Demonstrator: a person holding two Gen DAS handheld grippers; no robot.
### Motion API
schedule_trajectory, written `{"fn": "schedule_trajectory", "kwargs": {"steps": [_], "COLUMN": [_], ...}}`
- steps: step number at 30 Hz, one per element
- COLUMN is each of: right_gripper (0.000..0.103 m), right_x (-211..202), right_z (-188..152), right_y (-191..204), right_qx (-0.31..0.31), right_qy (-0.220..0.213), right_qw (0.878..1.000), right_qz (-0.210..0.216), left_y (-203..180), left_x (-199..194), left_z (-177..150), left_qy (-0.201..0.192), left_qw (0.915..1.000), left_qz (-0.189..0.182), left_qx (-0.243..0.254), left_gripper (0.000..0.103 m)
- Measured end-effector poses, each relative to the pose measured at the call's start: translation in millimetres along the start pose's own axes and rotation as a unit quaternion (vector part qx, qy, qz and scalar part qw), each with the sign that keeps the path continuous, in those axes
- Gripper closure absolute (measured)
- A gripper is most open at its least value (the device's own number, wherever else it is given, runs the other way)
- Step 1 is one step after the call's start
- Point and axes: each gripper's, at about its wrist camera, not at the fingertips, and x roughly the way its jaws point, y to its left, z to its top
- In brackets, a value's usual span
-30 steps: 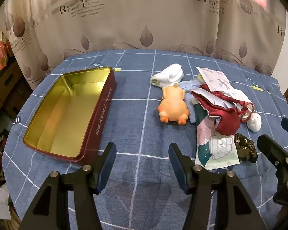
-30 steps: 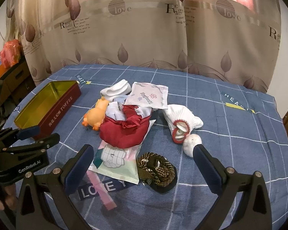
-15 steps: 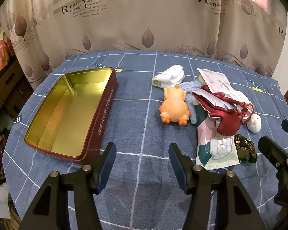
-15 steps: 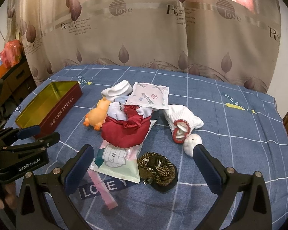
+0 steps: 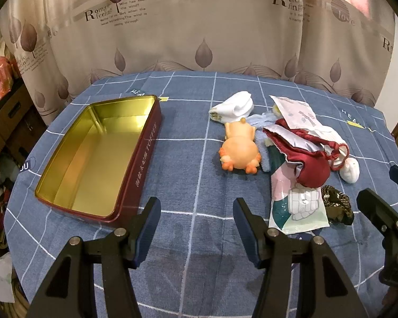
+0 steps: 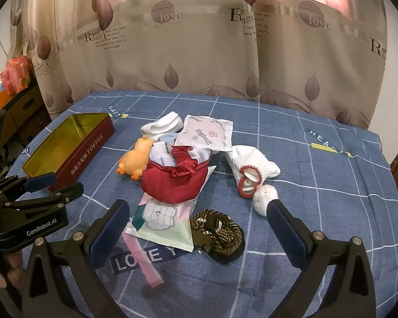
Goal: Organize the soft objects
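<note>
A pile of soft things lies mid-table: an orange squishy toy [image 5: 239,152] [image 6: 135,159], red satin cloth [image 5: 309,163] [image 6: 175,182], white socks [image 5: 233,108] [image 6: 252,163], tissue packs [image 6: 161,220] and a brown woven strap [image 6: 219,234]. An open, empty red tin with gold inside [image 5: 98,156] [image 6: 69,145] stands to the left. My left gripper [image 5: 196,217] is open and empty, low over the cloth between tin and pile. My right gripper [image 6: 199,217] is open wide and empty, hovering just before the strap and front tissue pack.
The round table has a blue checked cloth [image 5: 188,122]. A leaf-print curtain [image 6: 199,53] hangs close behind. Shelves with clutter [image 5: 2,100] stand at the left. The left gripper also shows at the left edge of the right wrist view [image 6: 39,188].
Both grippers have drifted back slightly from the pile; objects sit a little farther off. Nothing was grasped or moved.
</note>
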Motion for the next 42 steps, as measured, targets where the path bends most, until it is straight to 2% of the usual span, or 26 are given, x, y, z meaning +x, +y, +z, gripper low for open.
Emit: {"fn": "schedule_trajectory", "kwargs": {"steps": [28, 36, 38, 42], "right_gripper": [0.0, 0.001, 0.004, 0.017], "right_x": [0.1, 17.8, 27.3, 48.7], "right_z": [-7.5, -16.7, -19.0, -21.1], "right_y": [1.2, -1.9, -7.1, -18.7], "right_qx": [0.003, -0.039, -0.06, -0.084], "right_qy": [0.008, 0.059, 0.081, 0.113], "right_qw": [1.0, 0.997, 0.995, 0.99], "right_qz": [0.008, 0.02, 0.028, 0.031], "left_y": [-3.1, -0.5, -0.5, -1.7], "left_x": [-1.5, 7.8, 11.0, 16.1], "left_z": [-0.3, -0.9, -1.2, -1.1], "left_qy": [-0.003, 0.004, 0.007, 0.01], "left_qw": [1.0, 0.9999, 0.9999, 0.9998], "left_qz": [0.003, 0.006, 0.006, -0.001], "left_qx": [0.002, 0.01, 0.014, 0.018], "left_gripper": [0.045, 0.045, 0.045, 0.045]}}
